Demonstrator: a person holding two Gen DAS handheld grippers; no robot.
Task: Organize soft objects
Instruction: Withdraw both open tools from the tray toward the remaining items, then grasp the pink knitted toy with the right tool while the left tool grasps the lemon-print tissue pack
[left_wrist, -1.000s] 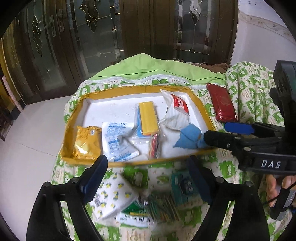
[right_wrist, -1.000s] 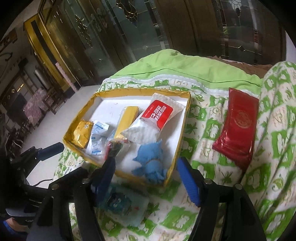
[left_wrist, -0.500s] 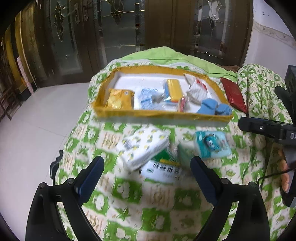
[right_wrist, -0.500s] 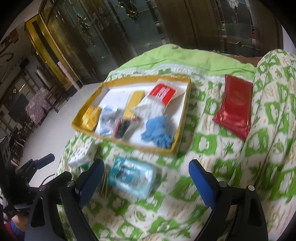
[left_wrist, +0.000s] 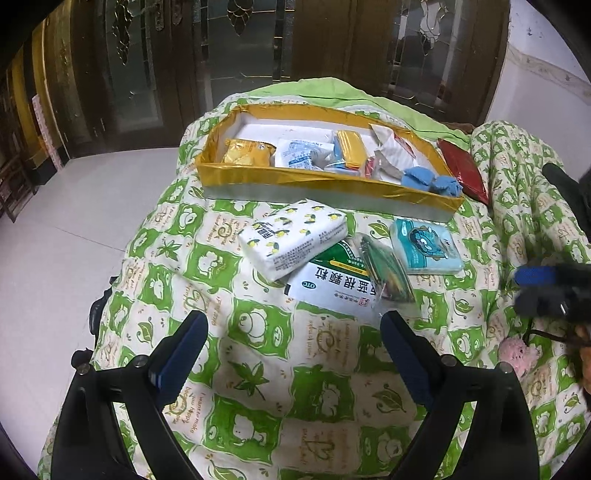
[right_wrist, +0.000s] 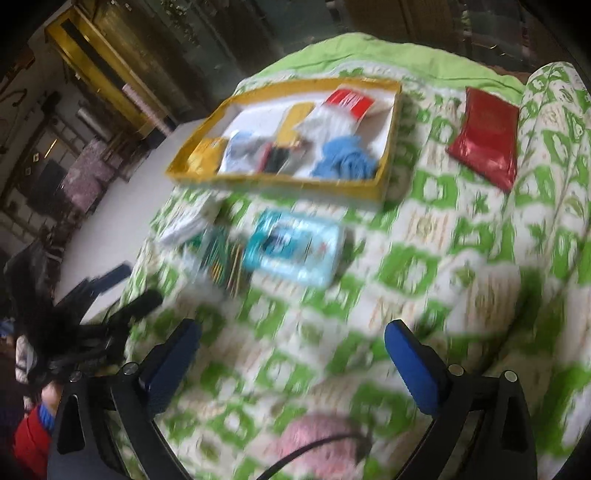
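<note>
Green-and-cream quilt (left_wrist: 258, 369) fills the foreground in both wrist views, and over it the left gripper (left_wrist: 293, 332) hangs with its blue pads spread wide and nothing between them. The right gripper (right_wrist: 293, 339) is equally wide and empty; its jaws have just been opening. In the right wrist view, at six o'clock just below the pads, lies a blurred pink soft thing (right_wrist: 317, 439).

Further out, toward twelve o'clock from the left gripper, a loose cluster lies on the quilt: a white medicine sachet (left_wrist: 332, 288) with a green top, a white tissue pack (left_wrist: 291, 240) printed with lemons overlapping its eleven o'clock corner, and a clear packet of green sticks (left_wrist: 388, 269) lying across its right side. Just beside that, at one o'clock, sits a teal wipes pack (left_wrist: 424, 247).

Beyond them stands the yellow-rimmed tray (left_wrist: 325, 184), holding a yellow snack bag (left_wrist: 247, 153), a white desiccant packet (left_wrist: 299, 155), a yellow bar (left_wrist: 352, 147), a red-and-white pouch (left_wrist: 395, 151) and a blue cloth (left_wrist: 428, 181) at its right end. Off the tray, at two o'clock, lies a red packet (left_wrist: 463, 170).
</note>
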